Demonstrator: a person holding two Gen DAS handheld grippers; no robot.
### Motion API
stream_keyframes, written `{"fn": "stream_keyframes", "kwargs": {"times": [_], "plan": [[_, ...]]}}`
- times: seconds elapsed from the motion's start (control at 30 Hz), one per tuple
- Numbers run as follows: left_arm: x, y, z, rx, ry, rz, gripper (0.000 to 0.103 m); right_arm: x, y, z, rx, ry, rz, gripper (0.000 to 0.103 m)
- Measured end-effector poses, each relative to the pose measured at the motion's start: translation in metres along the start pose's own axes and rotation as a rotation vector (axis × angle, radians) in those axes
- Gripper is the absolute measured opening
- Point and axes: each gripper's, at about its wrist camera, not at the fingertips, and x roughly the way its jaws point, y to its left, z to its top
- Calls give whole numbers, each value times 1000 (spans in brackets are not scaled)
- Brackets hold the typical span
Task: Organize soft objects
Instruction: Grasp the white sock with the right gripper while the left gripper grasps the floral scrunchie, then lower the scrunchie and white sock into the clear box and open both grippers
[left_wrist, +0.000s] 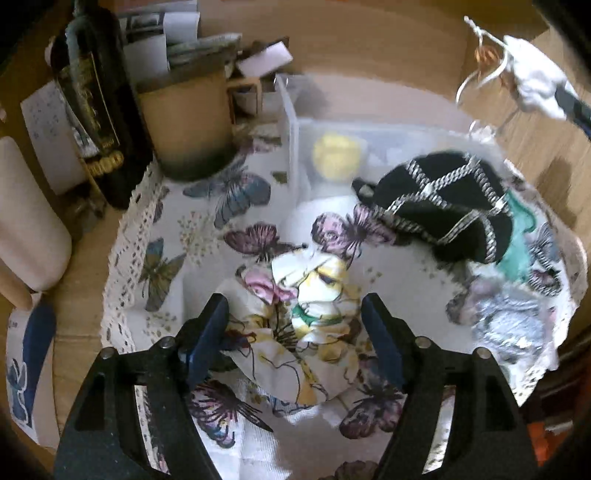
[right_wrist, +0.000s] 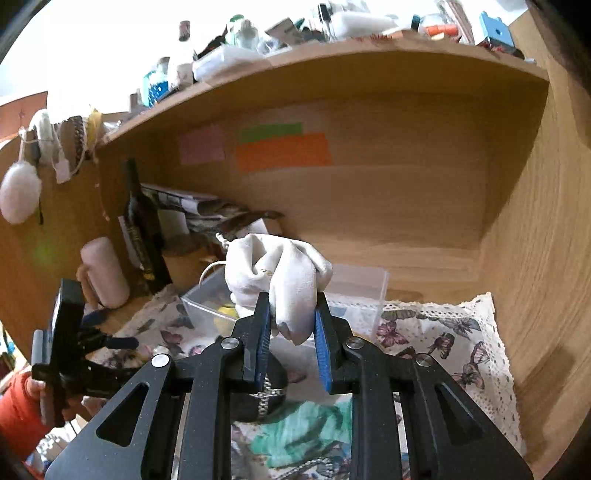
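Note:
My left gripper (left_wrist: 295, 314) is open with its fingers either side of a crumpled floral cloth (left_wrist: 306, 332) on the butterfly-print mat (left_wrist: 166, 229). A black pouch with silver trim (left_wrist: 443, 206), a green cloth (left_wrist: 517, 236) and a grey cloth (left_wrist: 509, 321) lie to the right. A clear plastic box (left_wrist: 295, 140) holding a yellow item (left_wrist: 336, 157) stands behind. My right gripper (right_wrist: 291, 314) is shut on a white cloth (right_wrist: 280, 273) and holds it above the clear box (right_wrist: 369, 291). The white cloth shows in the left wrist view (left_wrist: 535, 85) at top right.
A dark bottle (left_wrist: 92, 99), a tan pot (left_wrist: 184, 122) with papers and a pale roll (left_wrist: 26, 229) crowd the left of the wooden desk. A shelf (right_wrist: 332, 62) with clutter overhangs. Wooden walls enclose the back and right. Coloured sticky notes (right_wrist: 284, 151) are on the back wall.

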Motion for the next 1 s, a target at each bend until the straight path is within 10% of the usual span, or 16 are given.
{"fn": "stream_keyframes", "kwargs": {"times": [0.23, 0.7, 1.0], "plan": [[-3, 5, 3, -10, -12, -28, 16, 12, -10, 6, -4, 21, -7, 20], [-82, -18, 91, 41, -291, -79, 15, 29, -17, 24, 0, 17, -22, 20], [-37, -37, 140, 46, -252, -121, 15, 70, -12, 22, -10, 82, -31, 20]]}}
